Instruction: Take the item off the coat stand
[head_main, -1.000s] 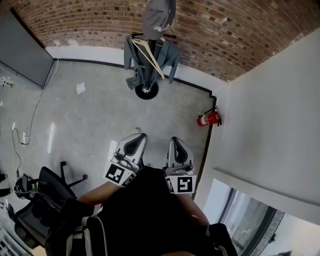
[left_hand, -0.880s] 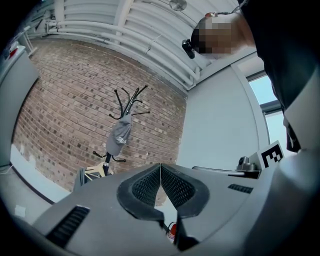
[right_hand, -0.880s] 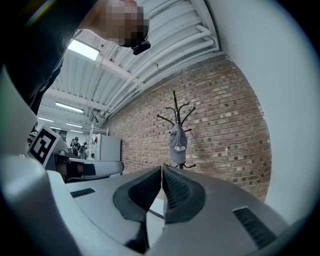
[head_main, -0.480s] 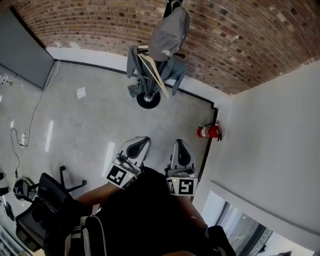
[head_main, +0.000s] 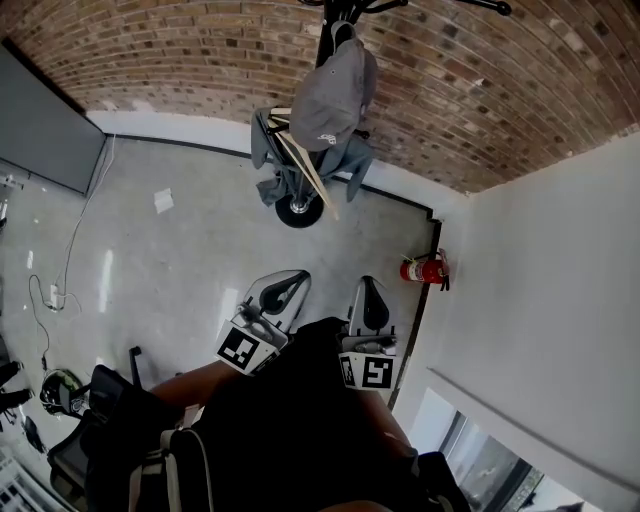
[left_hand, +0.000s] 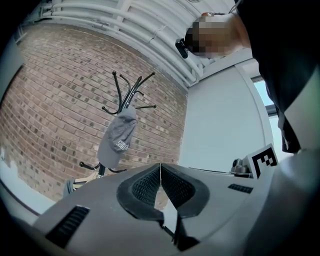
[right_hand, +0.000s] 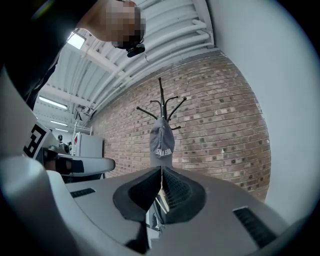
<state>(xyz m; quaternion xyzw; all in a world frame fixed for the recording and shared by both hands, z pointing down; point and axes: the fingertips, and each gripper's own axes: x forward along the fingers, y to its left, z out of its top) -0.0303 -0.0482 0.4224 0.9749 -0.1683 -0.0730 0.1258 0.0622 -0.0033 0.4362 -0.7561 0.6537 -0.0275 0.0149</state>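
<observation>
cap: grey cap (head_main: 335, 90) hangs up top on the coat stand (head_main: 299, 207) by the brick wall (head_main: 180, 60), well apart from both your grippers | left gripper (head_main: 291, 283): jaws pressed together, holding nothing | right gripper (head_main: 369, 287): same deal, closed and empty | lower on the stand: looks like a grey jacket (head_main: 268, 150), kinda hard to tell

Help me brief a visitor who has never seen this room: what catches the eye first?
A grey cap hangs high on the coat stand before the brick wall, with a grey jacket and a wooden hanger lower down. A red extinguisher sits by the white wall at right. The left gripper and right gripper are shut and empty, short of the stand.
</observation>
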